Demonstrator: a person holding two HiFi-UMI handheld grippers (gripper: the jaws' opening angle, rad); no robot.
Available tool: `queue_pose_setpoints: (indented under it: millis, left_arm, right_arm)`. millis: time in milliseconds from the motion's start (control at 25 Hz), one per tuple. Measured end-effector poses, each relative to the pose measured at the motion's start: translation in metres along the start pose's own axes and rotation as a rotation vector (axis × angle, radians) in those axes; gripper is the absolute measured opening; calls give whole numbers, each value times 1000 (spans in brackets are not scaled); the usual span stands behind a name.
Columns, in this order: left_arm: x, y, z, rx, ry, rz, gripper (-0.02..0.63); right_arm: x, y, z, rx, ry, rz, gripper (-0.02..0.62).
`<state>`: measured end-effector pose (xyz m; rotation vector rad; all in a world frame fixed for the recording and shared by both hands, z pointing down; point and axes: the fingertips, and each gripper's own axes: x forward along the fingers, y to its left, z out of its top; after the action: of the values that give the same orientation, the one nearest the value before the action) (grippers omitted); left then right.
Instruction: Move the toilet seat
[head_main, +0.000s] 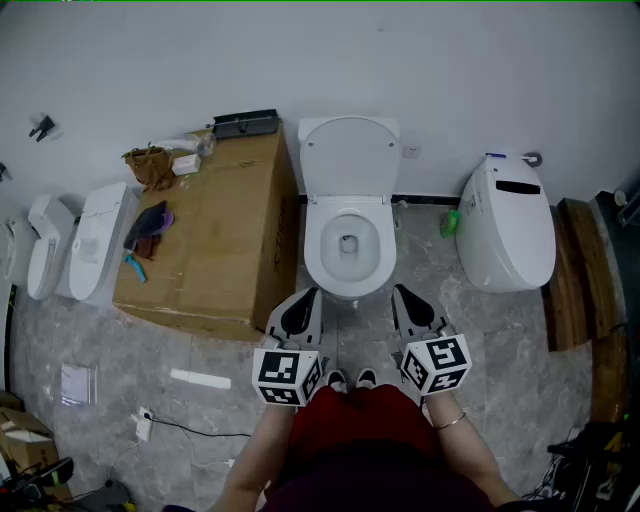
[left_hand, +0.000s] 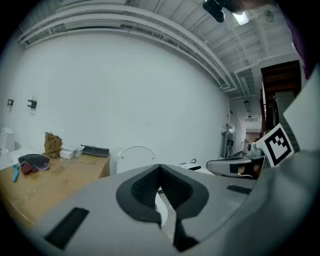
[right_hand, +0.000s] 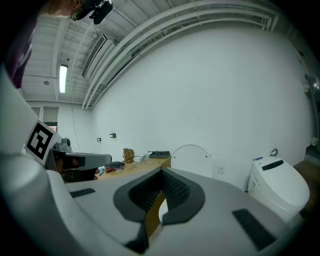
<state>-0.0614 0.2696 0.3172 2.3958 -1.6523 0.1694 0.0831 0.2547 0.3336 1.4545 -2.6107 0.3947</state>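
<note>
White toilet (head_main: 348, 275) sits centre frame, back to the wall, on a grey tiled floor (head_main: 500, 340). The toilet seat (head_main: 316, 245) lies flat on the bowl and the lid (head_main: 348, 160) stands upright behind it.

Tongs status: left tongs (head_main: 306, 294) and right tongs (head_main: 402, 290) are both fully closed, pads together, nothing held. Both gripper views agree. They're level-ish with a slight nose-down tilt, side by side, pointing at the toilet. The tips are just beside the bowl's front, left one at front-left and right one at front-right. No contact with the seat is visible.

Cardboard box (head_main: 215, 250) stands directly left of the toilet, carrying a brown bag (head_main: 150, 165), a black tray (head_main: 245, 123) and a dark cloth (head_main: 148, 225). Second toilet (head_main: 510, 225), lid shut, stands to the right, with a green bottle (head_main: 450, 222) between the two. More white units (head_main: 95, 240) are at far left.
</note>
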Motion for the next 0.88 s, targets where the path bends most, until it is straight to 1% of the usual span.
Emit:
queue_pose_setpoints:
  millis: [240,320,520,680,880]
  left_arm:
    - [11,-8,3,3,1,15,26]
    - [16,-9,1,4,10,29,26]
    - [30,-23,-6,14,35,36,26]
    - [37,-31,-8,6,37,48,26]
    - [47,-25,-5,-7,41,86,26]
  right_arm:
    - [-3,-19,-6,25,16,-13,15]
    - [-3,-28,-10,36,30,-22,16]
    - [-6,-55,-18,69,50,-40,15]
    - [-7,-71,-18,70,51,-31,17]
    - [0,-84,-22,87,75,-25,17]
